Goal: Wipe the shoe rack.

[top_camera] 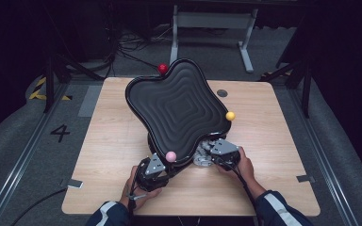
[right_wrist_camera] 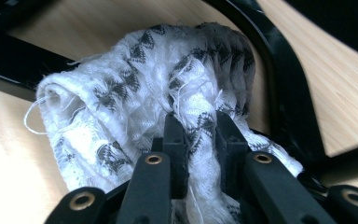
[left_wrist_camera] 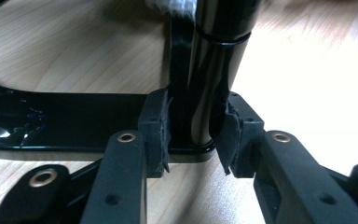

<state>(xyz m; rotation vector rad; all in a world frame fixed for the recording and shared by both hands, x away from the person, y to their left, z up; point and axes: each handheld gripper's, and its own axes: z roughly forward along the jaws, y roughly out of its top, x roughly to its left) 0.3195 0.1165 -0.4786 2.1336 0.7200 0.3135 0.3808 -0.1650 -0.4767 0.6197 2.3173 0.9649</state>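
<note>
cloth (right_wrist_camera: pixel 168 84) | pinched by right gripper (right_wrist_camera: pixel 200 135) | left gripper (left_wrist_camera: pixel 193 135) clamps stand post (left_wrist_camera: pixel 209 79)

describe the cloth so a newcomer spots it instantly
Start at the big black wavy tray tilted over the wooden table. Under its near right edge, the right hand-held gripper pinches a bunched cloth: white knit with dark grey zigzags, the one soft thing among glossy black parts.

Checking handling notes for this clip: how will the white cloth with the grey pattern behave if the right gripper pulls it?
The white, grey-patterned cloth looks floppy: it bunches in folds around the right gripper. Probably light. Loose threads suggest it may snag on the black frame.
</note>
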